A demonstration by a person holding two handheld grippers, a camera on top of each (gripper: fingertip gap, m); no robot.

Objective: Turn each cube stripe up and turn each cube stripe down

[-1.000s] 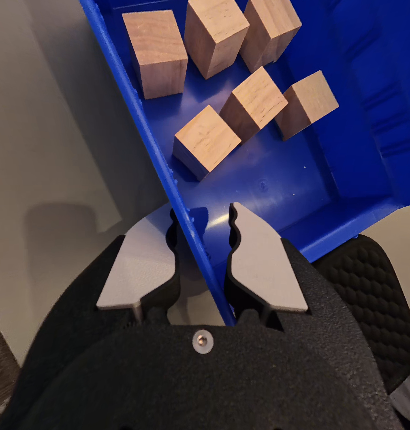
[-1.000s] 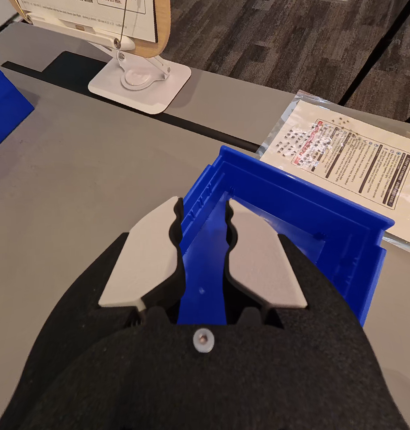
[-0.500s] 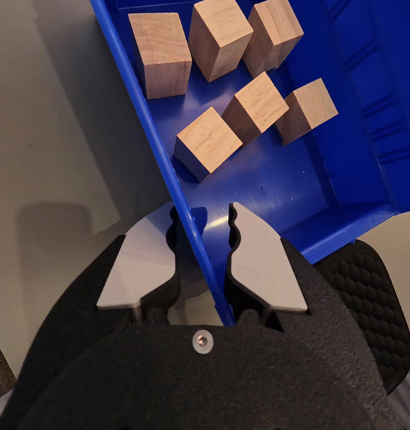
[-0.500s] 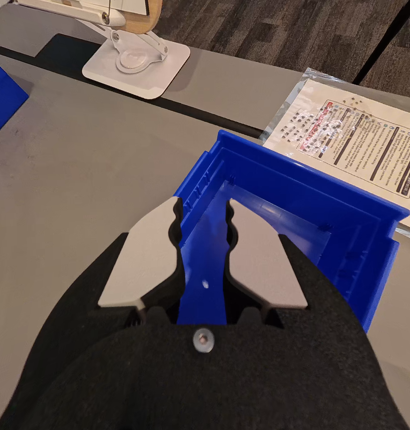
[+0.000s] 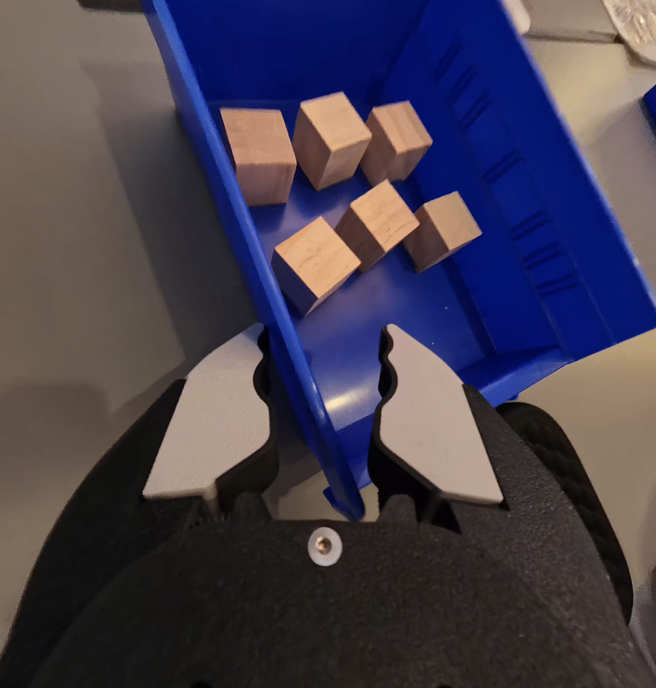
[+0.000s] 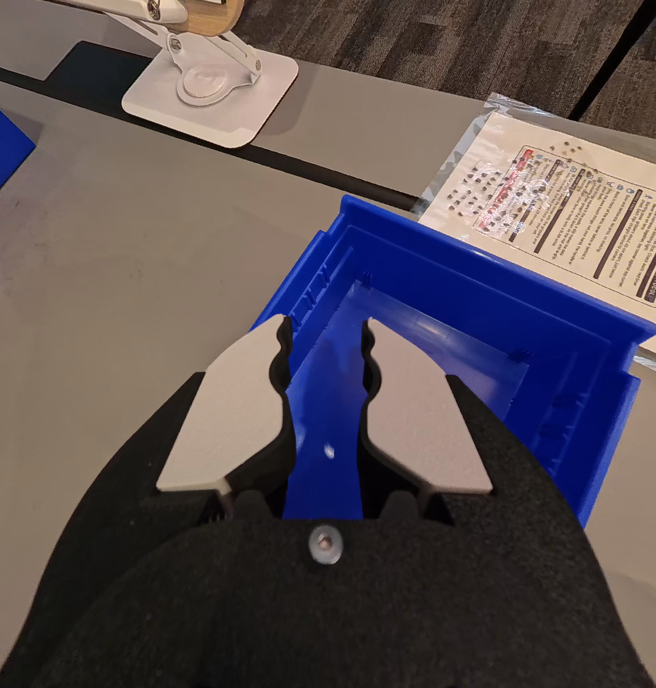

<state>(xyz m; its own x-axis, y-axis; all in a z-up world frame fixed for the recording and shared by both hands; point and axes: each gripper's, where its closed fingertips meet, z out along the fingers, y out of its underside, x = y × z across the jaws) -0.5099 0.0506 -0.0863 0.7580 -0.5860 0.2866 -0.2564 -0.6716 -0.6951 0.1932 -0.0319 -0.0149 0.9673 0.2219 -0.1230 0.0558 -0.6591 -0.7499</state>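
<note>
**Both grippers straddle blue bin walls**

The left gripper (image 5: pixel 324 331) stands parted astride the side wall of a blue bin (image 5: pixel 505 208) holding six wooden cubes (image 5: pixel 356 193), clustered toward its far end. The right gripper (image 6: pixel 326 322) likewise straddles the empty bin (image 6: pixel 505 298) wall, unclamped.

cubes (image 5: pixel 360 193): six, plain wood | two loose rows of three | no stripe showing | in blue bin (image 5: pixel 512 208)

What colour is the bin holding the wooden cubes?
Bright blue; the bin shows best in the left wrist view.
</note>
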